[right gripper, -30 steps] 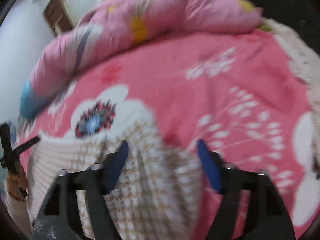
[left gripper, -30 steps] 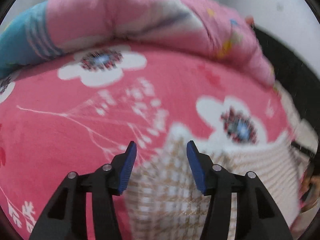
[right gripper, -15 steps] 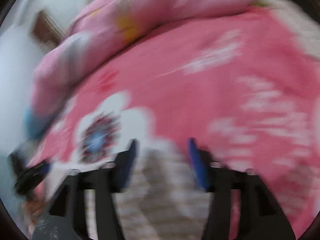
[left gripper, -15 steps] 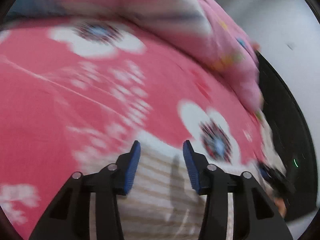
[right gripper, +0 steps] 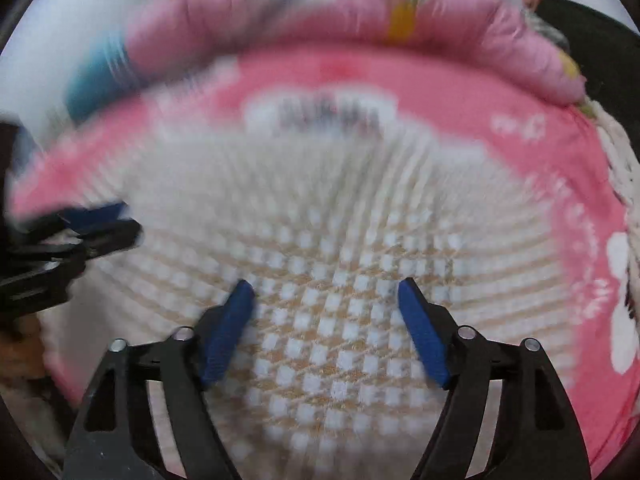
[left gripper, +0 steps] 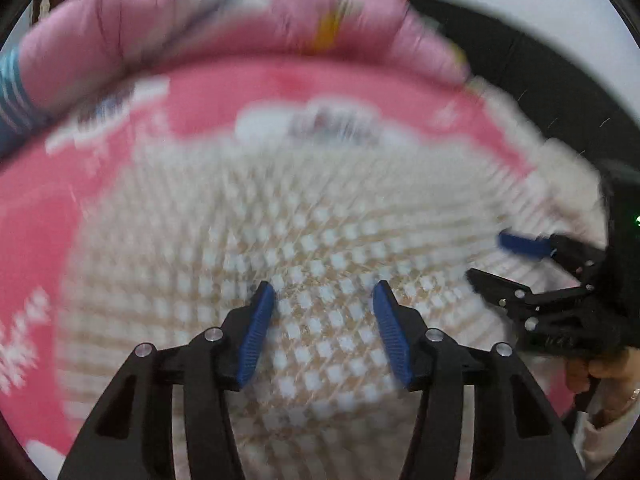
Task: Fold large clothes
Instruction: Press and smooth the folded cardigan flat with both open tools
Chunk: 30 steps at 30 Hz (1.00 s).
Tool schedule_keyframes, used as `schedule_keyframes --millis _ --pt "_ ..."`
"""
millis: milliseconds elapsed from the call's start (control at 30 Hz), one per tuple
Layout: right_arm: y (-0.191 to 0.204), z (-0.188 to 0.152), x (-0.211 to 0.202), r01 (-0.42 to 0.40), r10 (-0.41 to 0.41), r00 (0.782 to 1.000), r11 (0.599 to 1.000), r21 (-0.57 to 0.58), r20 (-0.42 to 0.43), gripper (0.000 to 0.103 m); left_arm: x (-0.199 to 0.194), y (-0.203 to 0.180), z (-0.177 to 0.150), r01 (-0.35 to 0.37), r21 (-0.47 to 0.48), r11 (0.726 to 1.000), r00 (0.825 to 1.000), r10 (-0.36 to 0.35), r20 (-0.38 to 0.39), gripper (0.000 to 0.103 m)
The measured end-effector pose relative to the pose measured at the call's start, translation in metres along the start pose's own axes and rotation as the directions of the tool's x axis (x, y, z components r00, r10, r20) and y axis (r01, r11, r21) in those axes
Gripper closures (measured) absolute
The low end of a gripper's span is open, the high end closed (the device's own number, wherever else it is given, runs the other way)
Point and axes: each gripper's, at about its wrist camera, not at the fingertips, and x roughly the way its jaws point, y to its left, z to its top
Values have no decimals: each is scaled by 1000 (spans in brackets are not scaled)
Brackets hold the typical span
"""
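A cream and tan checked knit garment point(left gripper: 312, 216) lies spread on a pink flowered bed sheet point(left gripper: 36, 216); it also fills the right wrist view point(right gripper: 340, 216). My left gripper point(left gripper: 323, 320) is open and empty above the garment's middle. My right gripper point(right gripper: 326, 324) is open and empty above the same cloth. The right gripper shows at the right edge of the left wrist view point(left gripper: 520, 264), and the left gripper at the left edge of the right wrist view point(right gripper: 100, 228). Both views are blurred by motion.
A rolled pink quilt point(left gripper: 224, 20) with a blue striped end lies along the far side of the bed; it also shows in the right wrist view point(right gripper: 340, 12). A dark object point(left gripper: 532, 68) stands at the far right by a white wall.
Both grippers have swung from the garment's edge to over its middle, and each now has the other in view. Both stay open and empty.
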Motion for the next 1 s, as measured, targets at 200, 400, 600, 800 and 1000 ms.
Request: schedule_keyframes --millis 200,400,600,800,1000 --pt "18 -16 -76 28 -27 996 999 -20 81 27 -69 1 -20 61 12 998 990 -62 129 52" --pt "48 -64 -37 39 -37 999 998 -50 37 22 -33 -21 -71 -13 115 993 999 8 48 51" --pt "49 -68 -92 14 -10 993 1000 -26 119 24 -80 -36 -83 -20 146 989 985 -6 171 51" --pt "60 -96 -47 20 -18 998 999 -36 61 23 -44 -21 -111 -111 119 987 987 95 131 47" --pt "13 -105 -116 124 -133 975 990 63 178 25 -112 6 -120 -67 28 997 961 57 271 47"
